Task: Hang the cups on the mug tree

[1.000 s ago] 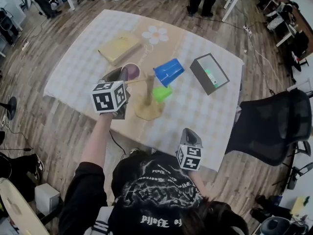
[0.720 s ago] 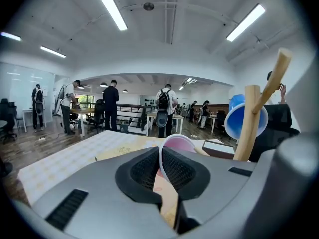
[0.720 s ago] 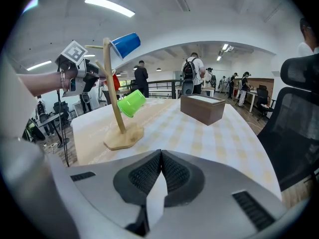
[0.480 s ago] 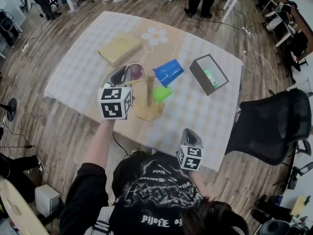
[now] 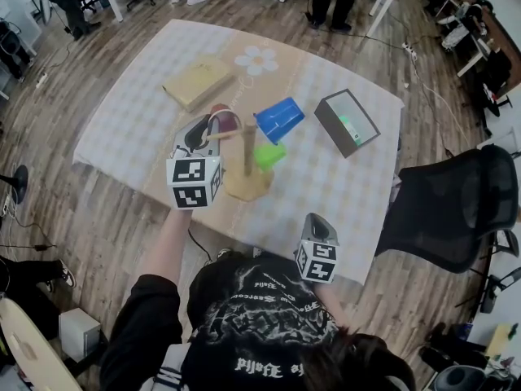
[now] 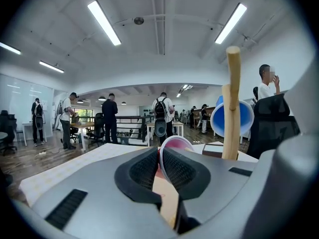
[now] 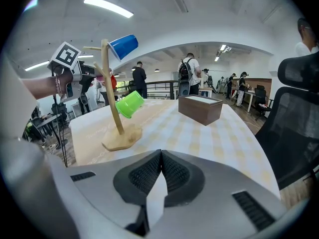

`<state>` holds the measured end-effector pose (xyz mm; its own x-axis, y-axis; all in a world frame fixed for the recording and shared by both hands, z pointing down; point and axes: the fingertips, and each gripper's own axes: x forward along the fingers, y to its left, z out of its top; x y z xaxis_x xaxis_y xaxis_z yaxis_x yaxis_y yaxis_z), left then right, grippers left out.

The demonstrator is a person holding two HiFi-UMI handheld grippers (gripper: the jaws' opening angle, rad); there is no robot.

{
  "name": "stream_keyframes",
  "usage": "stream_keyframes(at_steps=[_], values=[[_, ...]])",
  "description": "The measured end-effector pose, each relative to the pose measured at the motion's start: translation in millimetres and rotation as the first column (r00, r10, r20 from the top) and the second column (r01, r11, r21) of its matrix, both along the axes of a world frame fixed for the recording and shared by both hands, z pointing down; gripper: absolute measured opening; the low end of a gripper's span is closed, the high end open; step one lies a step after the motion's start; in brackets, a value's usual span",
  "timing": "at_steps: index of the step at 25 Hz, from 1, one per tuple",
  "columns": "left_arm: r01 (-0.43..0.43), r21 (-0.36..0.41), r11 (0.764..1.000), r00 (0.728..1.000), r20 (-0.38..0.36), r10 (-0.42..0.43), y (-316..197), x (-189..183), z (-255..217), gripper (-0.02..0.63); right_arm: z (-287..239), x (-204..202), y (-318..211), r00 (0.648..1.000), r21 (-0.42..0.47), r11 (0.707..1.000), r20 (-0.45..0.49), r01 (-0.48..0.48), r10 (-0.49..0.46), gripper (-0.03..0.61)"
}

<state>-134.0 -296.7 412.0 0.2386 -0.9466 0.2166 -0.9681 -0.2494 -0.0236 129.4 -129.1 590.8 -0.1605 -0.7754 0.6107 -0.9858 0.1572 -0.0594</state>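
1. The left gripper (image 6: 160, 158) pinches the pink cup (image 6: 175, 144) by its rim beside the mug tree (image 5: 247, 157); this thin grip may slip.
2. Bumping a branch could tip the tree; the right gripper (image 7: 159, 171) is closed, empty.

My room is bright and even under long white ceiling strip lights (image 6: 103, 23), shadows faint. Both gripper views bulge fisheye, corners black; my head view bends at its edges.
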Motion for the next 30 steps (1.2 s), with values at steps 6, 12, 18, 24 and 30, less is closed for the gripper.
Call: stream_keyframes(at_steps=[6,12,18,24,30], values=[[-0.005,0.027,1.0,0.999,0.049,0.004,8,6,-2,0.043,-1,-2,2,1.0,0.001,1.0,-0.001,0.008,-0.008,0.008],[-0.032,0.044,0.999,0.998,0.054,0.029,16,15,-2,0.043,3,0,3,1.0,-0.009,1.0,0.021,-0.002,0.002,0.008],[-0.039,0.091,0.995,0.996,0.089,0.031,22,17,-5,0.046,1,0,5,1.0,-0.013,1.0,0.025,-0.007,0.007,0.008],[-0.095,0.142,0.985,0.981,0.184,0.068,29,29,-6,0.048,2,0,5,1.0,-0.008,1.0,0.017,0.005,-0.005,0.008],[-0.123,0.16,0.979,0.969,0.231,0.084,36,33,-6,0.048,0,-1,6,1.0,-0.003,1.0,0.01,0.007,-0.007,0.008]])
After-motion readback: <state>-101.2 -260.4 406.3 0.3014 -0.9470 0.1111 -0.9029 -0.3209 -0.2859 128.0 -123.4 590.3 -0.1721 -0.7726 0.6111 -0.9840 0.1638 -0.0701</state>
